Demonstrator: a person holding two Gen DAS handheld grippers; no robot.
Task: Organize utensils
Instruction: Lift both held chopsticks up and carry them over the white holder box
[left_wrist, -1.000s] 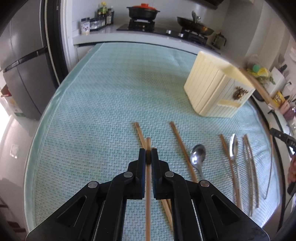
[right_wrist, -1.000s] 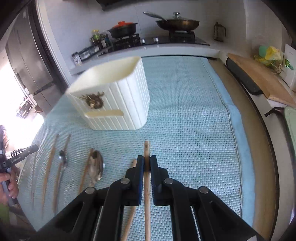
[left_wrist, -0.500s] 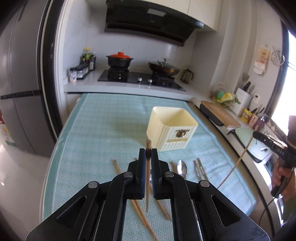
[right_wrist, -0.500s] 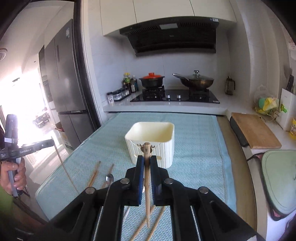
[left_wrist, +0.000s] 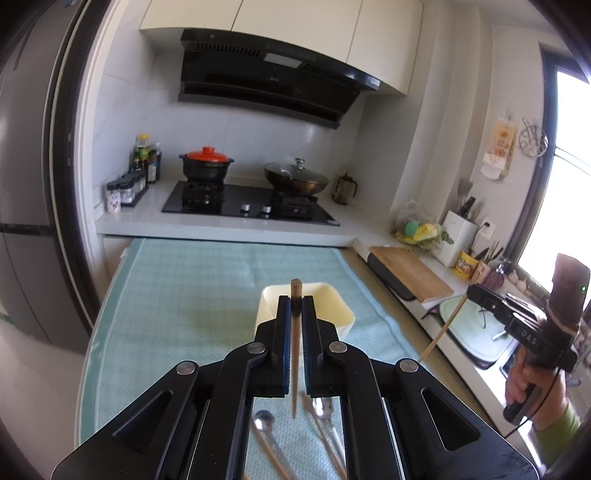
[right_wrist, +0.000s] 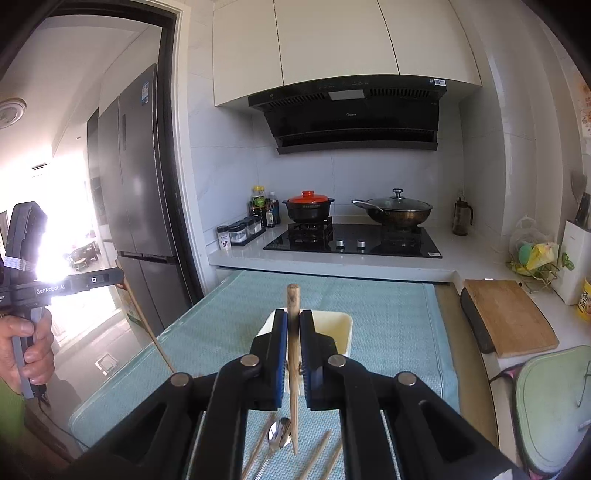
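While both grippers hang above the teal mat (left_wrist: 192, 295), each one's pinching a chopstick. Left gripper (left_wrist: 294, 310) grips a chopstick (left_wrist: 294, 354); right gripper (right_wrist: 293, 325) grips another chopstick (right_wrist: 293, 369), over the cream holder (right_wrist: 341, 328).

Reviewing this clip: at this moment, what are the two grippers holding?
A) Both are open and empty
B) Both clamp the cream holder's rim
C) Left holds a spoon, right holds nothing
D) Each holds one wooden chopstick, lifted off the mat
D: the left gripper is shut on a chopstick and the right gripper on another chopstick, both hanging above the teal mat, near the cream holder.
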